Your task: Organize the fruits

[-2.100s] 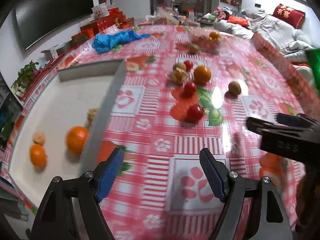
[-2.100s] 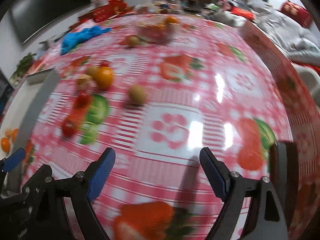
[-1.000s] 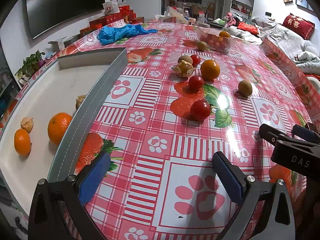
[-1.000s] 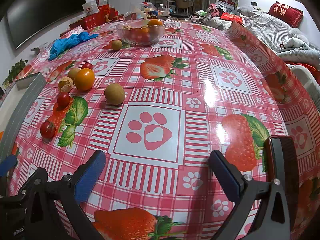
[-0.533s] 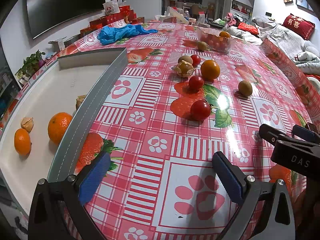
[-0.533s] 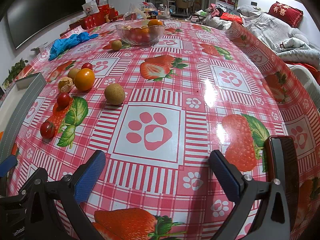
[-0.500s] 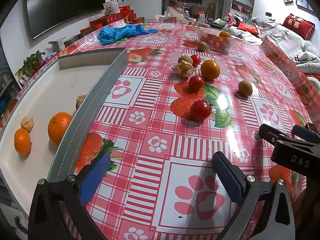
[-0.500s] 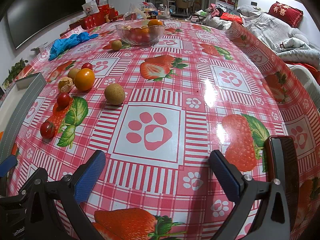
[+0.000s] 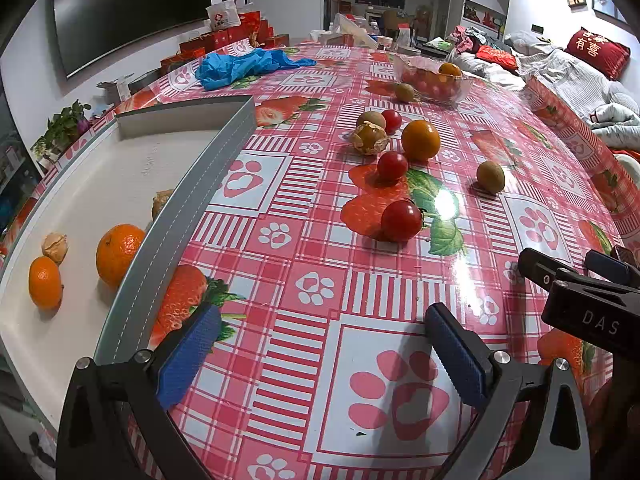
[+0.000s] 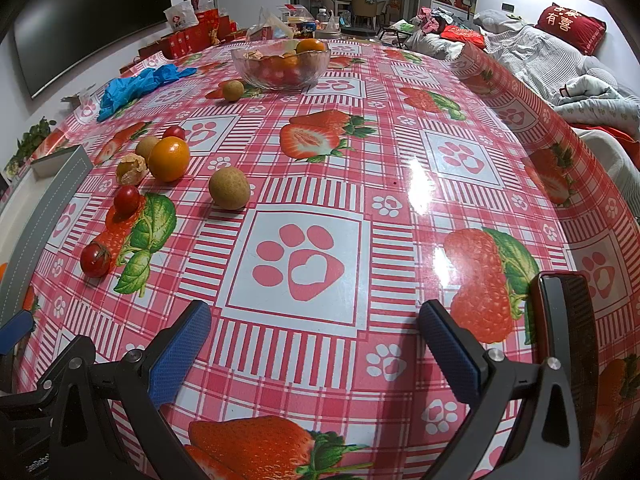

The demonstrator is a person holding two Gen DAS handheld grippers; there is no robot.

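Both tongs hang low over the near edge of the table with nothing in them: the left gripper (image 9: 320,344) has its blue pads spread wide above a paw-print square of the tablecloth (image 9: 288,280), touching nothing, and the right gripper (image 10: 316,340) is spread just as wide over bare cloth, equally empty. Just left of the left gripper runs the grey wall of the tray (image 9: 192,196), and inside it lie two oranges (image 9: 118,254), a papery husked fruit (image 9: 55,246) and something brownish pressed against the wall, half hidden, perhaps another husked fruit. So the sorting looks begun but far from finished. Out on the cloth, well beyond either gripper, the nearest piece is a cherry tomato (image 9: 401,221); past it sit a second tomato (image 9: 392,165), a loose orange (image 9: 420,139), a husked fruit (image 9: 370,139), a small brown round fruit (image 10: 229,187) off to the right, and another brown one with a third tomato behind. Farther still, a glass bowl (image 10: 280,65) holds more fruit, with one brown fruit beside it.
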